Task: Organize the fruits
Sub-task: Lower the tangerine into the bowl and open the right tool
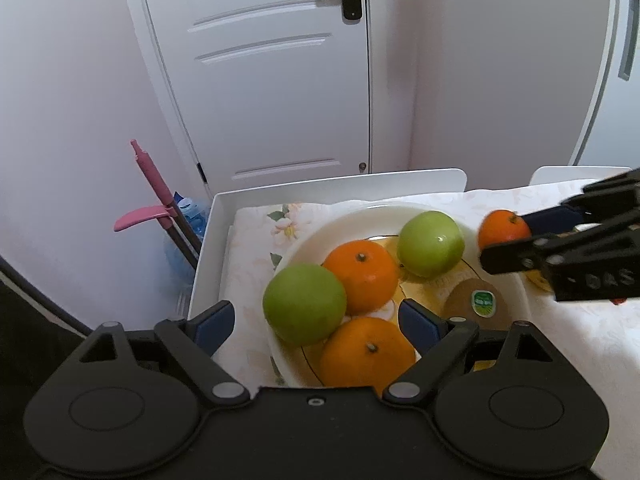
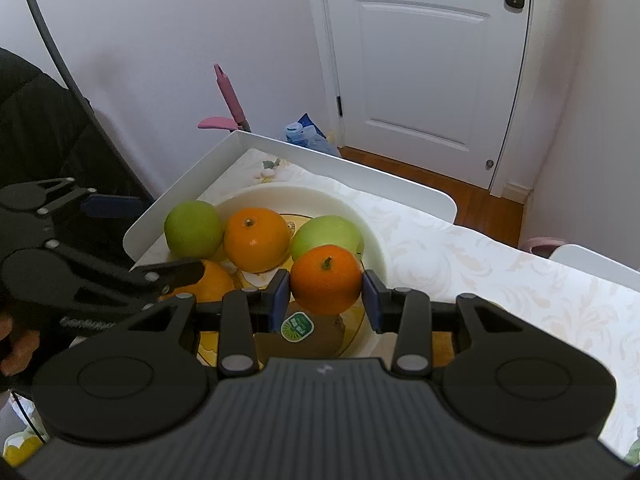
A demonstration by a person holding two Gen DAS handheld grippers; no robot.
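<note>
Two pairs of tongs work the fruit: my right tongs grip a small orange between blue pads, held above the white plate, while my left tongs hang open and empty over its near rim. Two green apples, two oranges and a stickered kiwi crowd the plate on the cloth-covered bench. I judge the orange should go low into the gap beside the kiwi, released gently so nothing rolls.
</note>
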